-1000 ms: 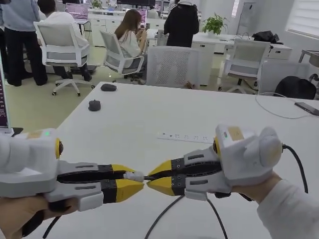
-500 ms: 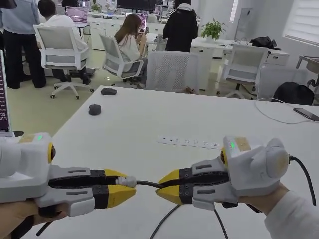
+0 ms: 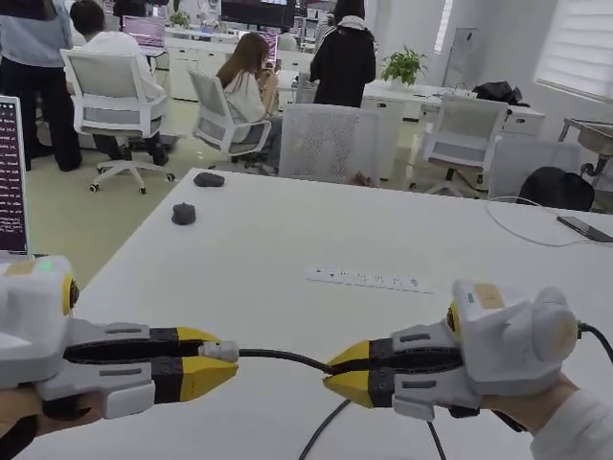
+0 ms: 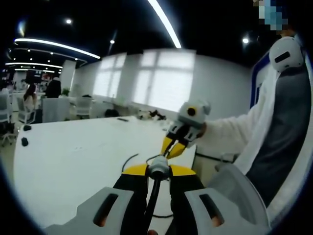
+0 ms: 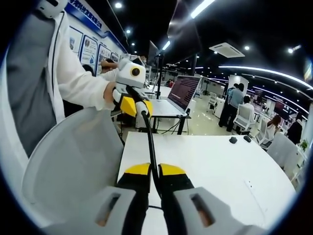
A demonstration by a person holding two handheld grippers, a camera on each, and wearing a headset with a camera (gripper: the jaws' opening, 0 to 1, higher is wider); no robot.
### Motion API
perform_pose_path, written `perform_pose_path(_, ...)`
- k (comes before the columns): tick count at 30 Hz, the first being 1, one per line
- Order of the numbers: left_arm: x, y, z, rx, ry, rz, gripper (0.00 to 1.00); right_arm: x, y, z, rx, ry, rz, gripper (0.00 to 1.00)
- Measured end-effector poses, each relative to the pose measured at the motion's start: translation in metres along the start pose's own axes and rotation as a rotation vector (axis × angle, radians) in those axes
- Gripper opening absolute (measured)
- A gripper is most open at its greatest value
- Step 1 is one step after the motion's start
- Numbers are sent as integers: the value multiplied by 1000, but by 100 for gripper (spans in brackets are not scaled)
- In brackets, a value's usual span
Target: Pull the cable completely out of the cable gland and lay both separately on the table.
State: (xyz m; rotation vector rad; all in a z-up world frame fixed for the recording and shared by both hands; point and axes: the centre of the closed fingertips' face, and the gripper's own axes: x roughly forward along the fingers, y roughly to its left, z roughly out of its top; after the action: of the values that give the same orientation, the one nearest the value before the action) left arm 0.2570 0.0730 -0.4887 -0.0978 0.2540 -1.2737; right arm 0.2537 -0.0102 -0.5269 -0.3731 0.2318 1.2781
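Two tools face each other tip to tip in the head view, held level above the near part of the white bench (image 3: 287, 240). The left tool (image 3: 226, 356) points to the right and its yellow jaws are closed on the white cable gland (image 3: 219, 352). The right tool (image 3: 327, 373) points to the left, a little lower, and its jaws are closed on the black cable (image 3: 278, 356). The tips are apart, and the cable runs between them with a slight bend; one end goes into the gland. More cable hangs down under the right tool. Farther on the bench lie a white power strip (image 3: 369, 280) and a dark mouse (image 3: 183, 213).

From the left gripper view, the gland (image 4: 159, 167) sits right at the tips of the left tool (image 4: 158, 171), clamped from both sides. Beyond it the right tool (image 4: 169, 148) points back at the camera, held by a hand with a white sleeve (image 4: 230, 132).

From the right gripper view, the jaws of the right tool (image 5: 155, 170) are nearly together, with the cable (image 5: 148, 132) pinched between them. The cable rises from there to the left tool (image 5: 135, 105). An open laptop (image 5: 182, 92) stands behind it, at the bench end.
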Motion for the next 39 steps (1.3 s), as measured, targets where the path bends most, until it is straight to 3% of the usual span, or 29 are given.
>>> perform_pose_path(4,-12,4,4,-10,-23,-7,16,3,3,3,14,-4,-32,4)
perform_pose_path(11,-21,3,2,15,1,-56,17,12,14,6,23,6,-88,5)
perform_pose_path(24,-46,-10,-7,47,41,-159,17,33,42,5,109,-1,-185,8)
perform_pose_path(27,-48,-16,-8,53,38,-173,17,37,44,5,123,5,-204,14)
perform_pose_path(32,-40,-17,-10,47,27,-171,16,35,41,14,99,34,-176,25)
perform_pose_path(35,-37,-17,-7,43,15,-138,16,37,34,31,58,33,-129,27)
perform_pose_path(37,-36,-19,-3,37,3,-143,16,43,31,41,20,35,-95,26)
perform_pose_path(39,-35,-19,-1,28,-2,-142,16,50,27,50,-2,32,-93,28)
